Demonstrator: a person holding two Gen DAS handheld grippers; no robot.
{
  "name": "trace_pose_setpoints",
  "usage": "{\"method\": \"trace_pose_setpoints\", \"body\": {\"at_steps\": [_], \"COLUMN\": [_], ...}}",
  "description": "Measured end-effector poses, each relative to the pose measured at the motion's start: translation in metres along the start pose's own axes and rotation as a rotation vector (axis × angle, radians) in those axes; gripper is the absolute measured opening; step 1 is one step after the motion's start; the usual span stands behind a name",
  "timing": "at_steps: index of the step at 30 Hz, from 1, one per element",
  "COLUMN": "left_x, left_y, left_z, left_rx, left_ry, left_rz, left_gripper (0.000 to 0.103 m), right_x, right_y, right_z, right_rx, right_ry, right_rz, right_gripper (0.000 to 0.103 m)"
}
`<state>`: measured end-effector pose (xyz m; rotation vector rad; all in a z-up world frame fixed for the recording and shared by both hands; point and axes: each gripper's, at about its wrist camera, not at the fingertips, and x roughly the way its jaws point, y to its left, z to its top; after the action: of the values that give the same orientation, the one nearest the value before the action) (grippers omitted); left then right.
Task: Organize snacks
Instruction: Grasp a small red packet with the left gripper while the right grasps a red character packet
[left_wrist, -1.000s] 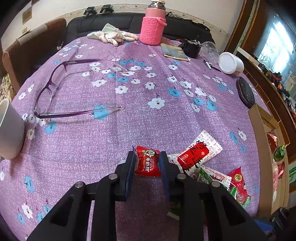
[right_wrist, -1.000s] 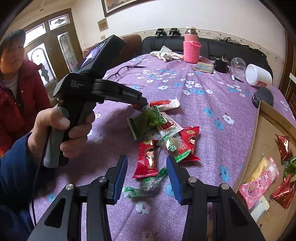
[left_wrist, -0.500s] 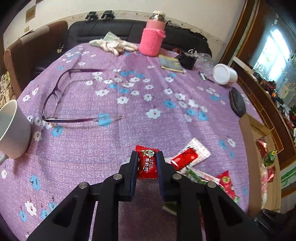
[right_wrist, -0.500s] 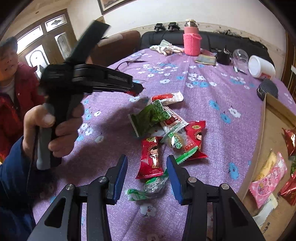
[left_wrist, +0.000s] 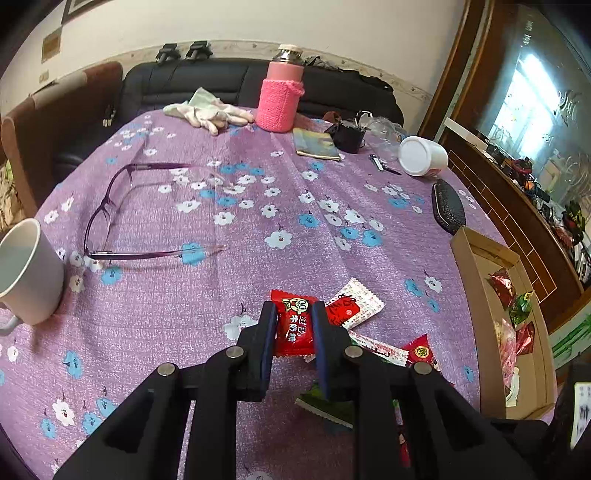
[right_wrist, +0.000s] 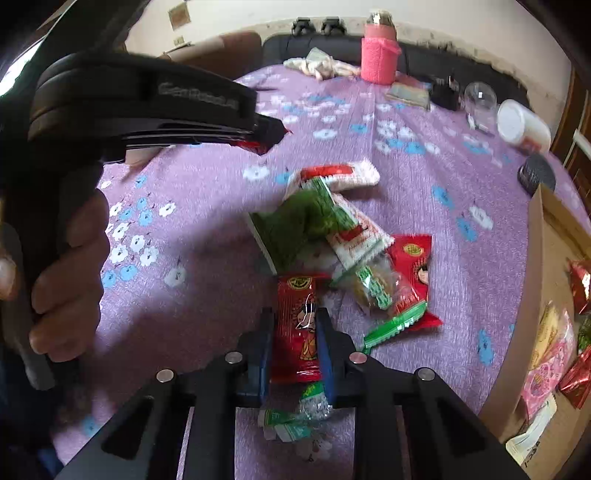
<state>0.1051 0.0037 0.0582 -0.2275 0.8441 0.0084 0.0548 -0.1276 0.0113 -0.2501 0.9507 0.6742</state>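
My left gripper (left_wrist: 293, 314) is shut on a small red snack packet (left_wrist: 294, 328) and holds it above the purple flowered tablecloth (left_wrist: 221, 229); it also shows in the right wrist view (right_wrist: 269, 138). My right gripper (right_wrist: 294, 319) is shut on a long red packet with a cartoon figure (right_wrist: 298, 328) at the near end of the snack pile (right_wrist: 332, 229), low over the cloth. A cardboard box (right_wrist: 537, 258) with several snacks inside stands at the right, also seen in the left wrist view (left_wrist: 476, 280).
Purple glasses (left_wrist: 110, 214) and a white mug (left_wrist: 26, 273) lie at the left. A pink bottle (left_wrist: 279, 99), white gloves (left_wrist: 210, 112), a white jar (left_wrist: 423, 157), a dark case (left_wrist: 447, 212) and small items sit at the far side.
My left gripper closed on the small red packet and lifted it. My right gripper moved forward and closed on the long red packet.
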Motion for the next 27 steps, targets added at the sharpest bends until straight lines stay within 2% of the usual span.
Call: {"method": "trace_pose_setpoints", "body": {"at_steps": [4,8,13,20,27], "left_x": [-0.002,-0.007,-0.011,-0.014,-0.018], "left_y": [-0.007,-0.017,-0.034,-0.060,-0.074], "left_z": [-0.002,-0.005,-0.012,-0.025,-0.032], "left_rx": [0.023,0.060,0.115,0.223,0.293], "left_ry": [-0.014,-0.050,-0.091,-0.131,-0.174], "left_rz": [0.002,0.021,0.048,0.072,0.099], "left_gripper": [0.019,0.019,0.019,0.019,0.019], "right_x": [-0.015,-0.038,-0.053,-0.055,-0.056], "right_y": [-0.019,-0.051,-0.077,-0.083,-0.086], "right_z": [-0.001,0.001,-0.001,0.000,-0.003], "right_rx": [0.091,0.231,0.343,0.371,0.376], "right_ry": [-0.085,-0.201,-0.286,-0.306,-0.305], "right_rz": [0.060,0.075,0.009,-0.077,-0.090], "right_gripper": [0.021,0.021,0.021,0.021,0.021]}}
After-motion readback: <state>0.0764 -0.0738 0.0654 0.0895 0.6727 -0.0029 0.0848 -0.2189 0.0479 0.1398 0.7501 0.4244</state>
